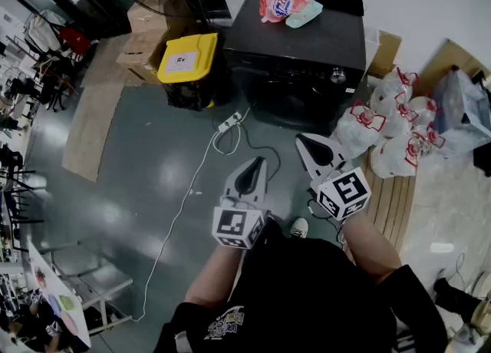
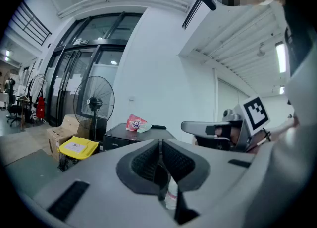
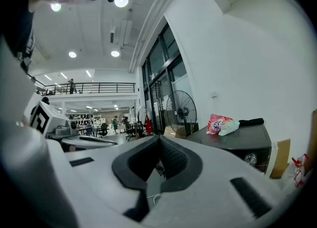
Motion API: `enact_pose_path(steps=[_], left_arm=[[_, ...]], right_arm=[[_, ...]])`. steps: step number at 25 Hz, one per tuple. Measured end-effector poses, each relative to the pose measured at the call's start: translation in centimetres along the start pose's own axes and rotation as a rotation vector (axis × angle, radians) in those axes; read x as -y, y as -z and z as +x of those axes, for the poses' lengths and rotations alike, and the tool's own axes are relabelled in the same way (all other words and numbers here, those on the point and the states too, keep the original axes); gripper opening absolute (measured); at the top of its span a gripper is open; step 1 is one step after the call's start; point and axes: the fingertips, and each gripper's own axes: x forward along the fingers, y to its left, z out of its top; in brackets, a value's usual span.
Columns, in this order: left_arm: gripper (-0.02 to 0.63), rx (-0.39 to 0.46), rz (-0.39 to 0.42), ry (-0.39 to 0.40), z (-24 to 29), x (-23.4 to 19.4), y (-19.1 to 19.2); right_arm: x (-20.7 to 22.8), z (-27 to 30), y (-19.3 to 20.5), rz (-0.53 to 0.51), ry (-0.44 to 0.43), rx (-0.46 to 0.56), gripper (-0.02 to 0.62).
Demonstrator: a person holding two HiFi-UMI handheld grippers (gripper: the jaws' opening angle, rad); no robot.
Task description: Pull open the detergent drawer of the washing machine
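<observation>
Standing well back from the black washing machine (image 1: 303, 41), the person holds both grippers out level, each squeezed shut with nothing in it. The machine is straight ahead across the floor (image 1: 146, 167), and its soap drawer likely runs sideways along the top of the dark front, though it is too dark to pick out. The right gripper (image 1: 309, 146) is a little nearer to it than the left gripper (image 1: 252, 170).

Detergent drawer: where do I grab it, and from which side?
Likely its front lip, in the washer's top panel left of the knob; too dark to confirm. Come level from the front, which faces you. Open the shut left gripper first.
</observation>
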Motion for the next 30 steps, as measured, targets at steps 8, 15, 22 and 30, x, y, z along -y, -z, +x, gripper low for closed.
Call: enact_pose_path(steps=[8,15,22,30], left_arm=[[0.018,0.001,0.008,-0.008,-0.4,0.9,-0.1],[0.019,0.011,0.010,-0.043,-1.7,0.5,0.0],[0.019,0.016,-0.002,-0.049,-2.0,-2.0,0.1],[0.020,0.009,-0.007,-0.009,-0.3,-7.0,-0.8]], right_arm=[[-0.2,-1.2,-0.7,0.012,-0.018,0.024,0.005],[-1.1,-1.2,-0.7,0.010,-0.028,0.035,0.008],[-2.0,1.0,-0.6,0.027,-0.036,0.043,0.038],[-2.1,6.4,-2.0,0.034,-0.021,0.069,0.157]])
